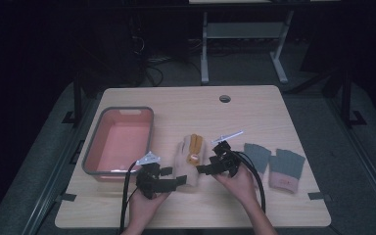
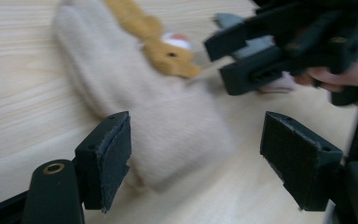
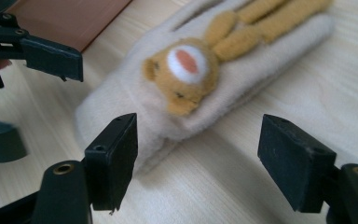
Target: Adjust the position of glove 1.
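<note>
A cream glove (image 1: 188,159) with a tan rabbit figure is laid flat mid-table (image 1: 254,105) — right of the pink tray (image 1: 149,128). Left gripper (image 1: 172,177) and right gripper (image 1: 204,170) are held at its cuff end, both sets of jaws spread wide — nothing is grasped.

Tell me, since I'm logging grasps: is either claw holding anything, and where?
Nothing is held. Both the left claw and right claw stand open beside the cream glove.

No legible text or labels.

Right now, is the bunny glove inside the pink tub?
No, the bunny glove lies flat on the table, beside the pink tub.
</note>
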Demonstrator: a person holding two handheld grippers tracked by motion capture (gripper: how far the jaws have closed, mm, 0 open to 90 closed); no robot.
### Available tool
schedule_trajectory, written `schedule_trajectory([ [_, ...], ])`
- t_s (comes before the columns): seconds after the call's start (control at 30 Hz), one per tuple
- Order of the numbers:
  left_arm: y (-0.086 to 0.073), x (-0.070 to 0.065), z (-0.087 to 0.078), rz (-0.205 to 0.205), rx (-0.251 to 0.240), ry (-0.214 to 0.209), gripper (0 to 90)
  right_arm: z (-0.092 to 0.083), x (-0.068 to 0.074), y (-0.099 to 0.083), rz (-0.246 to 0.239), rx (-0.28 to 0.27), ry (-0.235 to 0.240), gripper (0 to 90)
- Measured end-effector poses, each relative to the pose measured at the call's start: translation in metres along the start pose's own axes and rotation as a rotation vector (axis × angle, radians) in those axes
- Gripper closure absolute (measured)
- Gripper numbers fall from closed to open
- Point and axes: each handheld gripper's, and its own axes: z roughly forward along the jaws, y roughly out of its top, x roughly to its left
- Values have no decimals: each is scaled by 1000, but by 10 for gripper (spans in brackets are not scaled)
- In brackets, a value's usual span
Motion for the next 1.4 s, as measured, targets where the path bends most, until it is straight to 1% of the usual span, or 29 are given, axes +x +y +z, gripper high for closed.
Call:
schedule_trajectory([
  [0.03, 1, 3, 4, -1, 14, 25, 272, 4, -3, -2, 32, -2, 20, 282],
  [0.07, 1, 3, 4, -1, 14, 25, 272, 4, -3, -2, 32, -2, 20, 282],
  [0.1, 2, 7, 9, -8, 26, 37, 272, 8, -5, -3, 67, -12, 46, 297],
  [0.13, 1, 8, 11, -6, 30, 49, 277, 10, -5, -4, 80, -16, 54, 305],
  [0.2, 1, 9, 13, -10, 37, 54, 291, 14, -3, -5, 94, -21, 41, 309],
  [0.23, 0, 10, 17, -15, 54, 63, 299, 15, -3, -4, 103, -32, 49, 316],
  [0.3, -1, 10, 19, -20, 65, 72, 304, 17, -2, -3, 120, -47, 55, 327],
  [0.4, -2, 11, 21, -30, 75, 76, 318, 22, -2, -1, 130, -46, 57, 351],
  [0.5, -3, 12, 25, -32, 105, 73, 318, 27, -4, -2, 146, -36, 42, 377],
  [0.53, -3, 13, 26, -38, 116, 73, 314, 28, -5, -2, 157, -36, 44, 388],
  [0.6, -2, 13, 27, -34, 119, 73, 318, 30, -6, -2, 161, -35, 41, 396],
  [0.67, -1, 13, 27, -40, 123, 72, 322, 32, -6, -2, 166, -35, 37, 415],
  [0.7, -1, 13, 27, -38, 124, 69, 325, 33, -6, -2, 168, -36, 38, 421],
  [0.77, -2, 12, 28, -9, 135, 53, 350, 33, -5, -1, 166, -30, 29, 434],
  [0.8, -2, 12, 28, -9, 135, 53, 356, 34, -5, -1, 154, -31, 26, 444],
  [0.83, -2, 8, 29, 19, 147, 67, 356, 34, -4, -1, 152, -30, 21, 458],
  [0.87, -1, 9, 28, 28, 160, 68, 361, 35, -3, -1, 153, -26, 24, 472],
  [0.9, -1, 9, 28, 28, 160, 68, 369, 35, -3, -1, 153, -26, 24, 472],
  [0.97, 0, 10, 28, 18, 163, 57, 375, 36, -2, 0, 155, -24, 33, 512],
  [1.0, 1, 11, 29, 3, 161, 44, 390, 37, -2, 0, 161, -23, 37, 527],
  [1.03, 1, 12, 28, 6, 169, 39, 416, 38, -2, 0, 160, -25, 41, 547],
  [1.07, 1, 13, 29, -13, 164, 27, 434, 38, -2, 0, 156, -26, 42, 564],
  [1.1, 2, 14, 29, -19, 167, 16, 458, 39, -2, -1, 157, -28, 49, 587],
  [1.2, 5, 18, 30, -29, 190, -3, 526, 40, -2, 0, 165, -21, 60, 635],
  [1.33, 6, 20, 32, -46, 193, -23, 592, 43, -5, -1, 185, -28, 86, 707],
  [1.4, 6, 21, 31, -46, 192, -31, 624, 44, -6, -1, 198, -26, 96, 729],
])
